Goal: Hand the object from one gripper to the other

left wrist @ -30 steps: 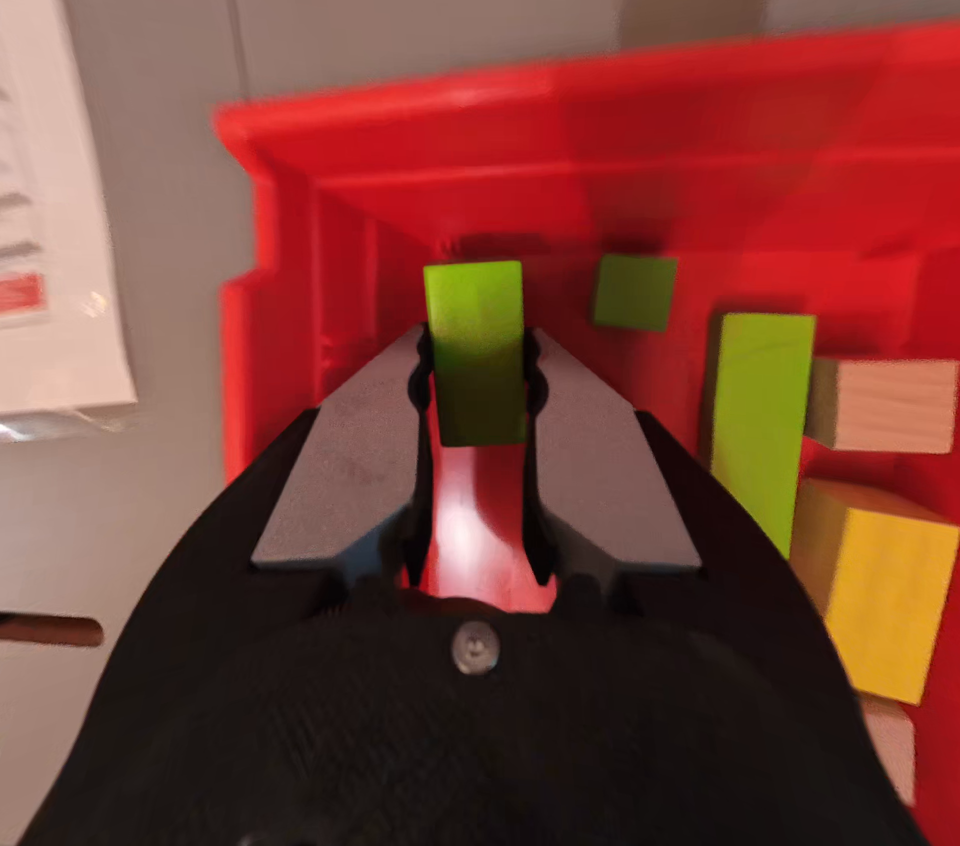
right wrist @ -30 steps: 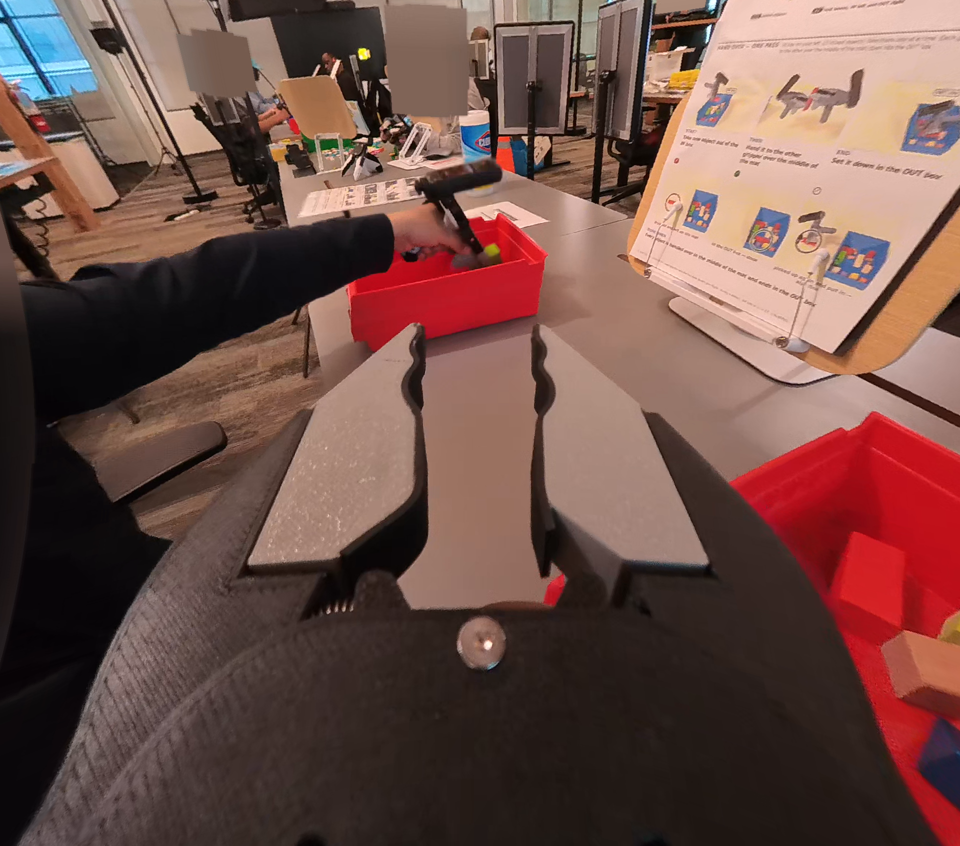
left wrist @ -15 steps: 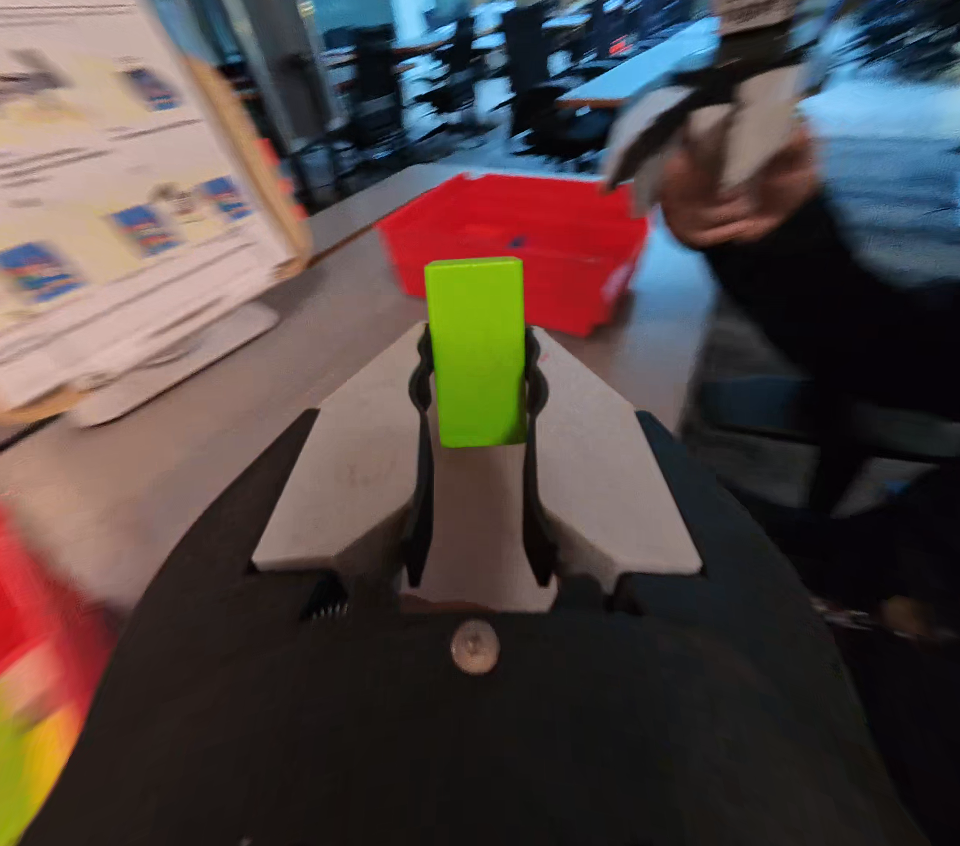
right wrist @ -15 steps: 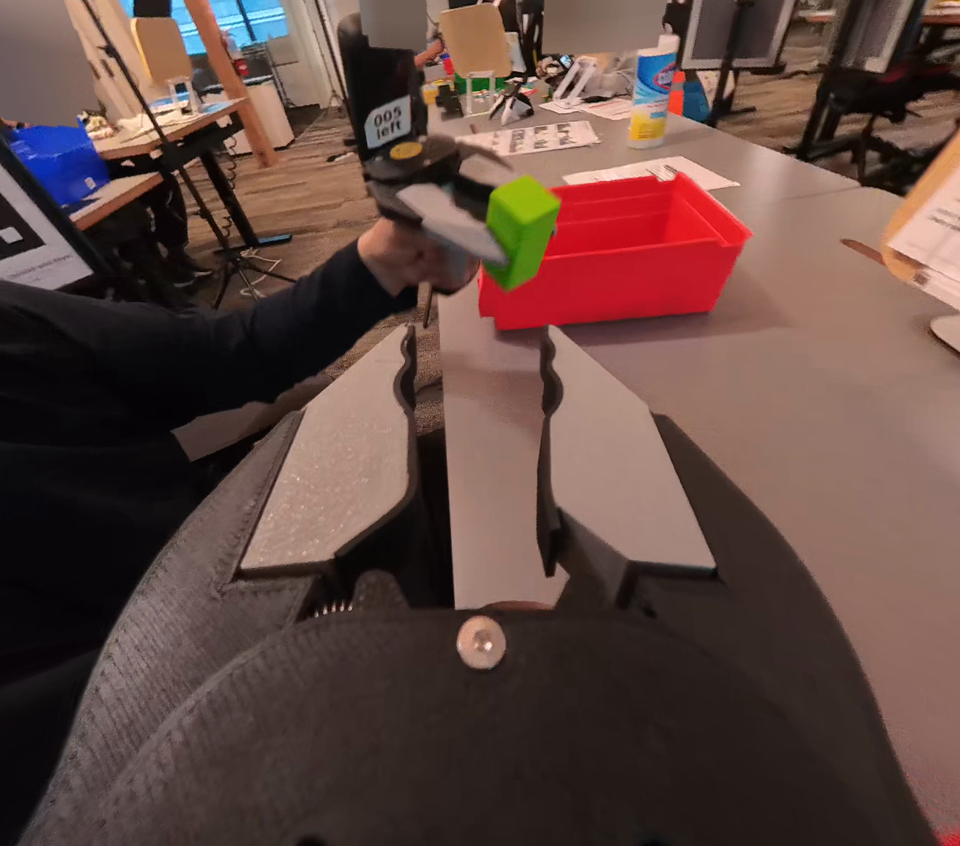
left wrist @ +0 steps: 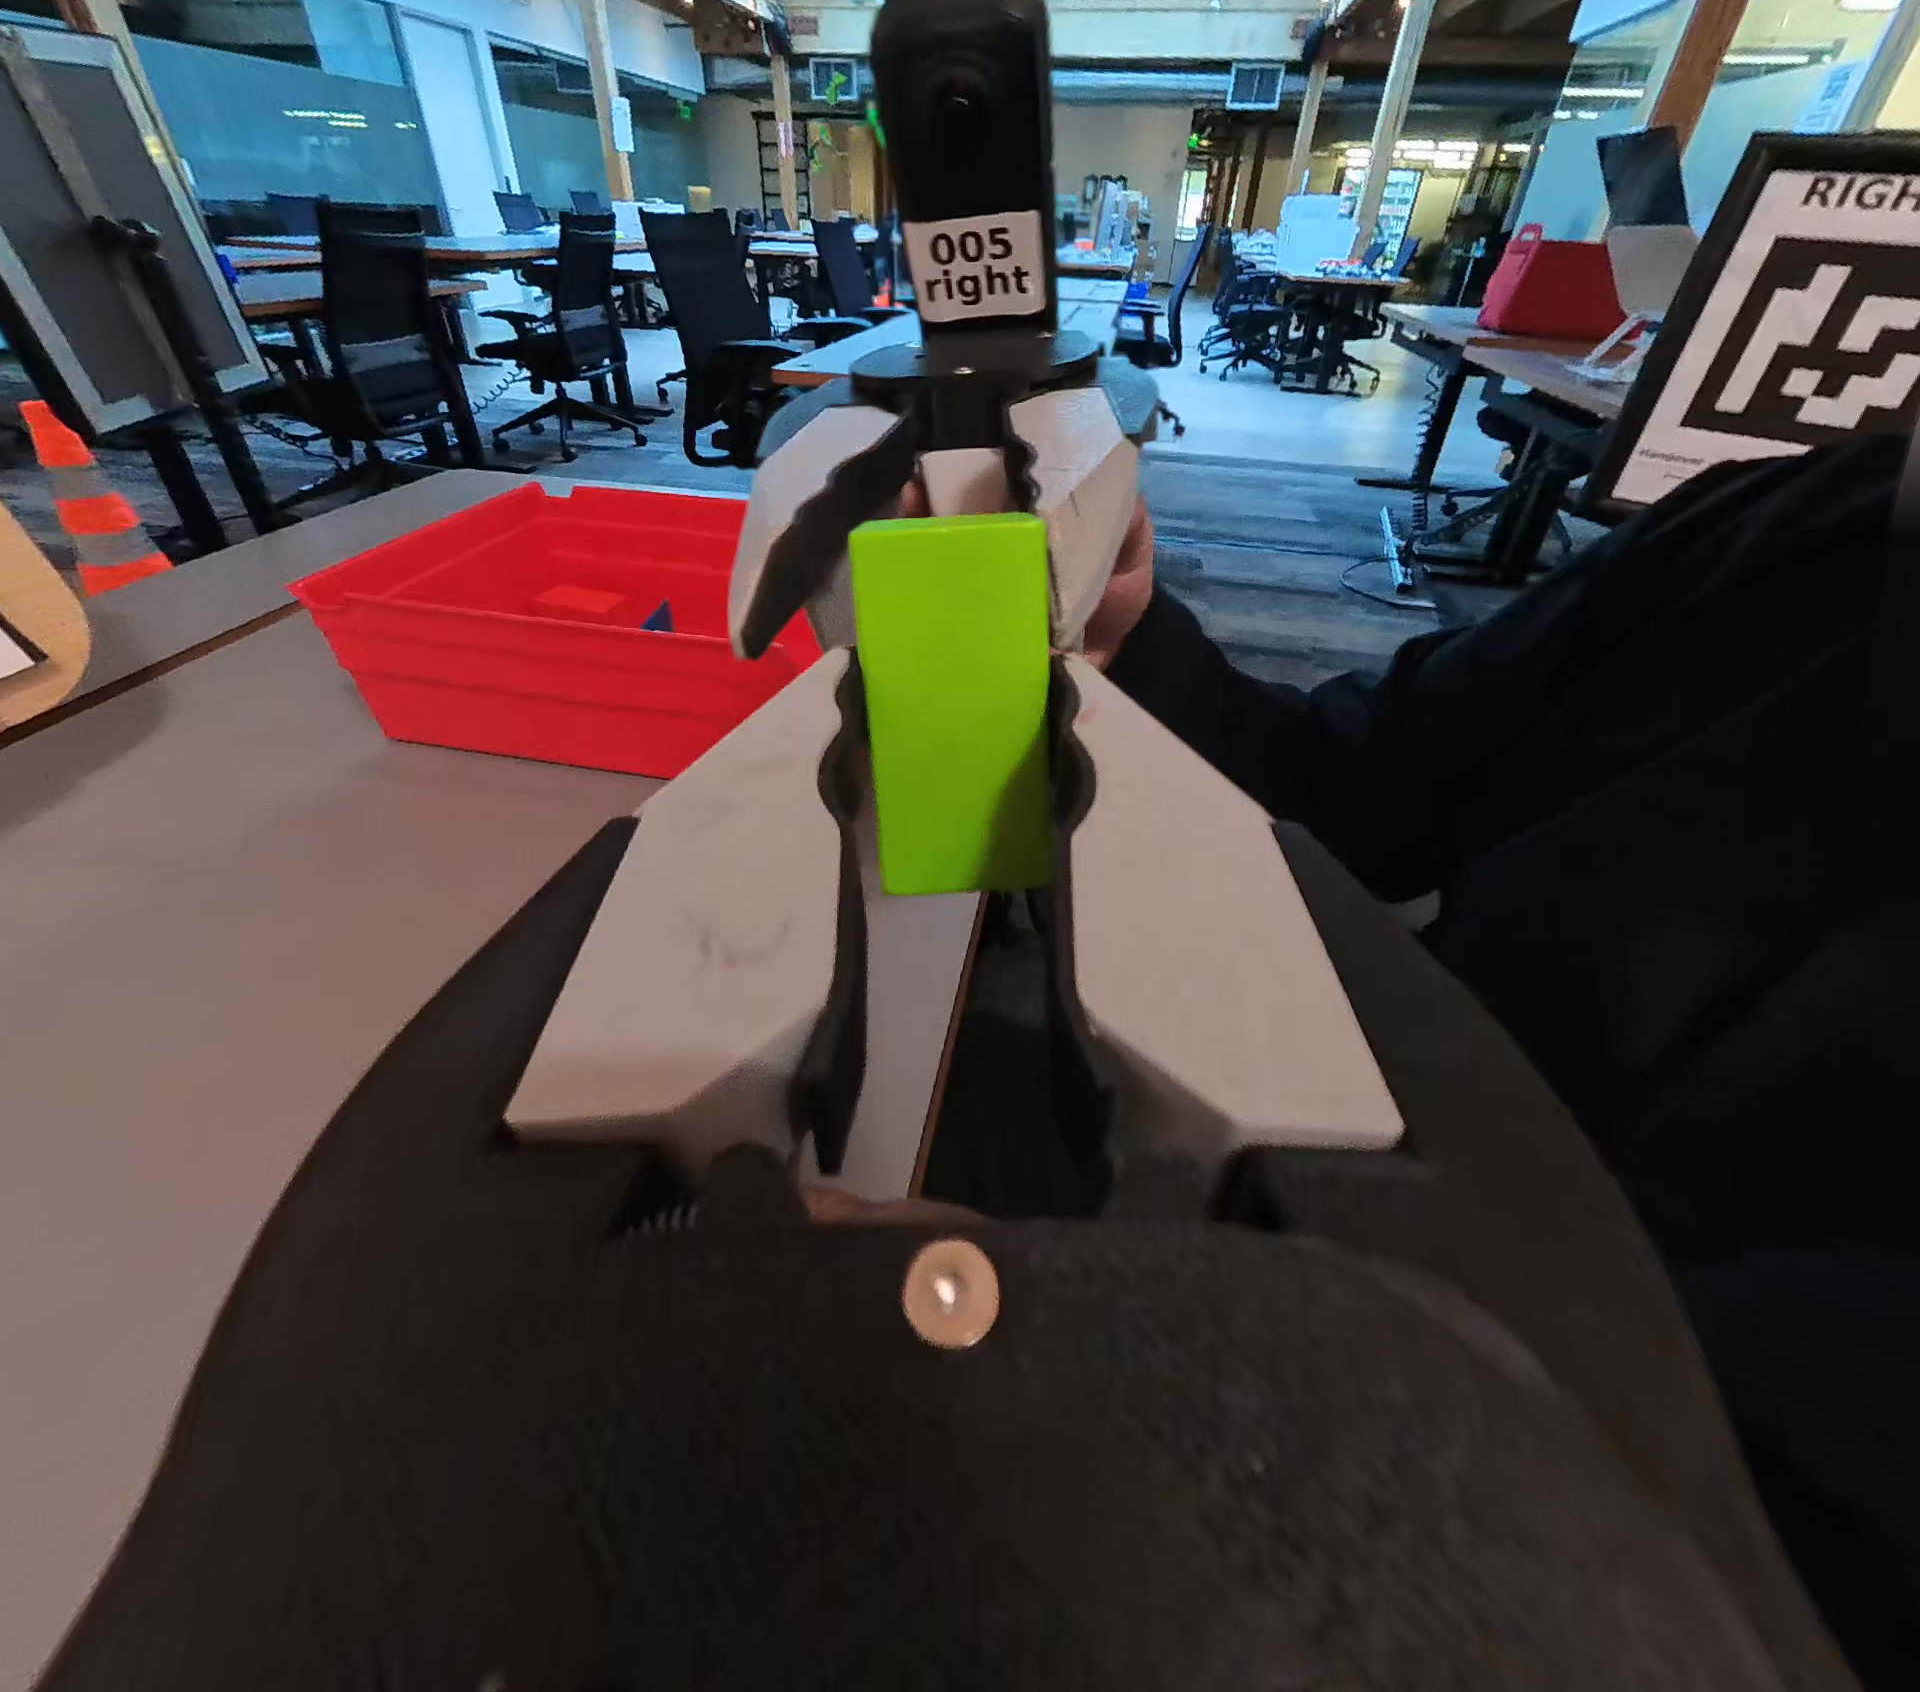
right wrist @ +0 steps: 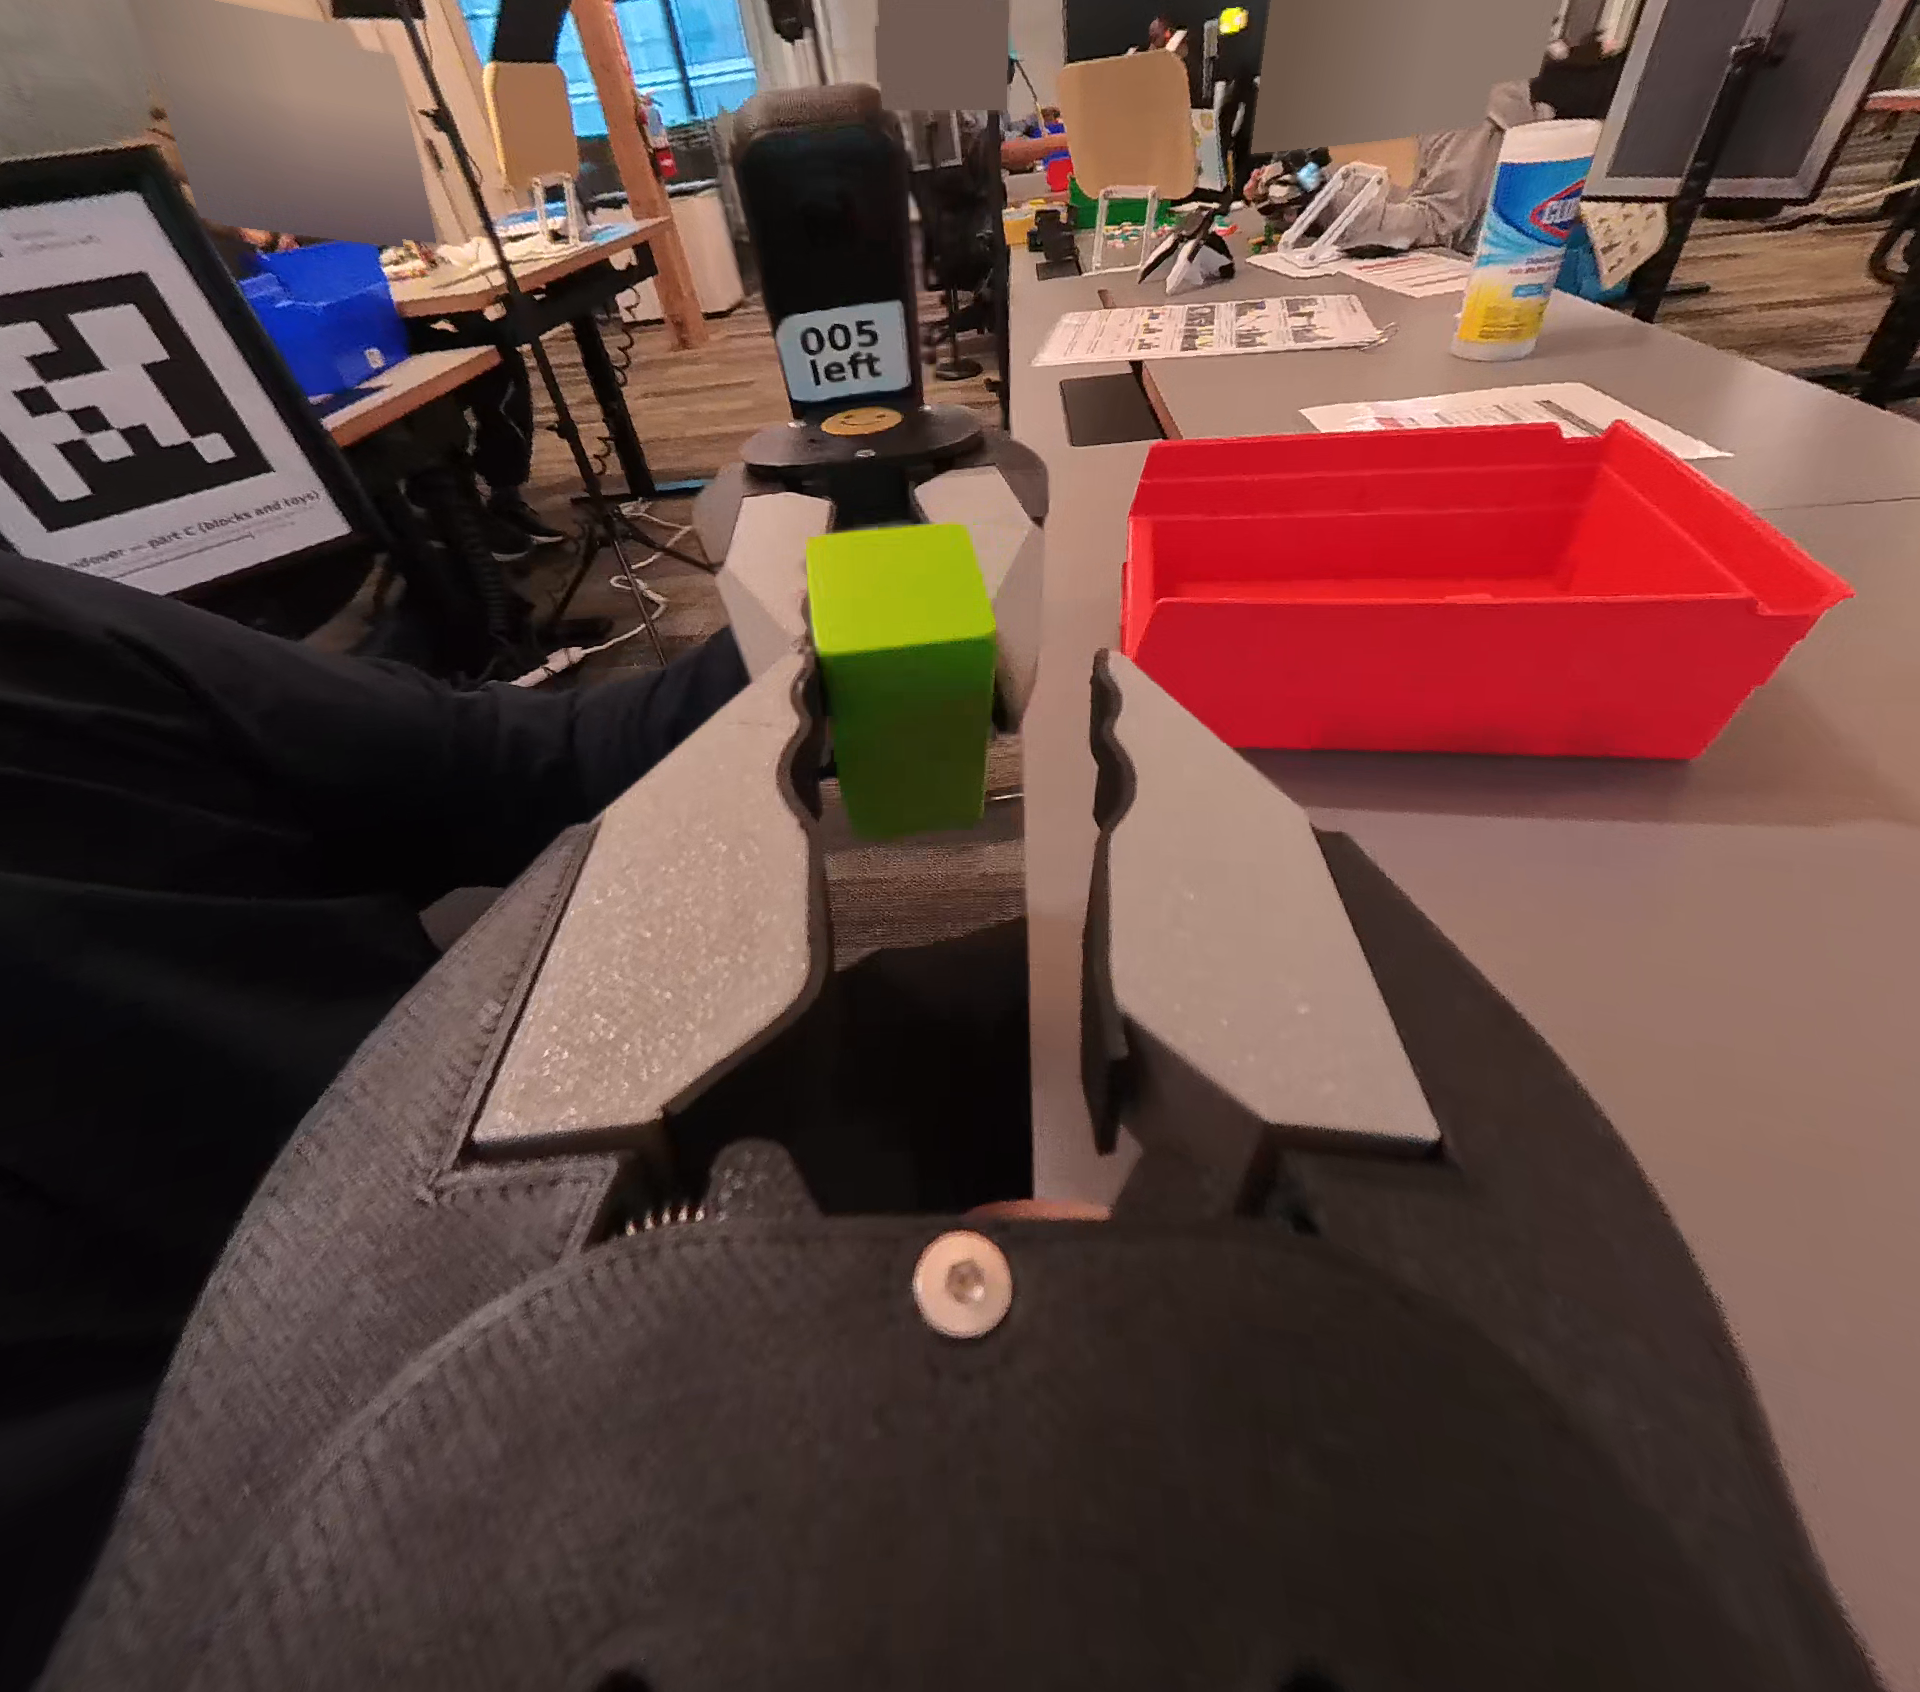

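A bright green rectangular block (left wrist: 951, 707) is clamped between the fingers of my left gripper (left wrist: 951, 692) and sticks out past its tips, above the grey table's edge. My right gripper (left wrist: 914, 640) faces it head on, jaws apart on either side of the block's far end. In the right wrist view the green block (right wrist: 899, 676) sits between the fingertips of my right gripper (right wrist: 948, 692), close to the left finger, with a gap to the right finger. The left gripper (right wrist: 891, 598) holds the block from behind.
A red bin (left wrist: 520, 655) holding small blocks stands on the grey table (left wrist: 208, 915) to the left. A second red bin (right wrist: 1455, 666) stands on the table (right wrist: 1558, 967) to the right. A framed black-and-white marker sign (right wrist: 114, 385), a wipes canister (right wrist: 1517, 240) and an orange cone (left wrist: 88, 499) stand farther off.
My left gripper lifted the green block out of a red bin and swung round to face the right gripper. The grippers closed in until the block's end lay between the right fingers.
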A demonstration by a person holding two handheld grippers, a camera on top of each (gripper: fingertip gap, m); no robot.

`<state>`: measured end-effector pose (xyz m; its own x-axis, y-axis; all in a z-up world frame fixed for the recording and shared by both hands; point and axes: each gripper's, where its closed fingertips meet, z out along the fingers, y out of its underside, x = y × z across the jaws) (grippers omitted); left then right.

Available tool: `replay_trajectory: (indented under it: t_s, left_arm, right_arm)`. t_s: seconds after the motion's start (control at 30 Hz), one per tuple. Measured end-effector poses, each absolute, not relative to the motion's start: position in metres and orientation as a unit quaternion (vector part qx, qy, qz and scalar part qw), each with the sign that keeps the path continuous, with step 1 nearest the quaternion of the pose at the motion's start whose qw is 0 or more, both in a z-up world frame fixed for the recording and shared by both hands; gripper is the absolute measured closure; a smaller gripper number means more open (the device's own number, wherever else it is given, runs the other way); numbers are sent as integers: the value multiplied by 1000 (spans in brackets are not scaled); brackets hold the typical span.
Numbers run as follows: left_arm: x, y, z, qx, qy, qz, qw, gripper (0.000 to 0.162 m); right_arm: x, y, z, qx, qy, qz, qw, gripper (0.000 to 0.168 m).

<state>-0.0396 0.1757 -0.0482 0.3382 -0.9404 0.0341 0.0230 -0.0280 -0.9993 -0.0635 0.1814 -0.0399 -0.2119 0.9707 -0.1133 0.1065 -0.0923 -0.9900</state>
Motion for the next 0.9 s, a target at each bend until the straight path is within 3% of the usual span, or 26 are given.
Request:
replay_trajectory:
  t_s: [0.13, 0.37, 0.5, 0.63, 0.73, 0.9]
  left_arm:
    - [-32, 179, -57, -591, 397, -424, 559, 129]
    - [-36, 195, -68, -621, 363, -441, 536, 131]
    - [-66, 217, -78, -669, 360, -311, 571, 130]
    - [-126, 238, -81, -719, 316, -170, 595, 135]
    - [-150, 235, -62, -708, 281, -175, 624, 136]
    - [-169, 228, -40, -690, 255, -162, 658, 140]
  right_arm:
    - [-64, 176, -41, -477, -557, 566, 377, 135]
    - [-59, 195, -47, -512, -543, 537, 394, 136]
    - [-23, 236, -27, -538, -502, 494, 463, 136]
    - [52, 320, -18, -604, -423, 364, 570, 136]
    - [114, 390, -40, -677, -336, 272, 596, 136]
    - [158, 450, -98, -760, -261, 234, 548, 136]
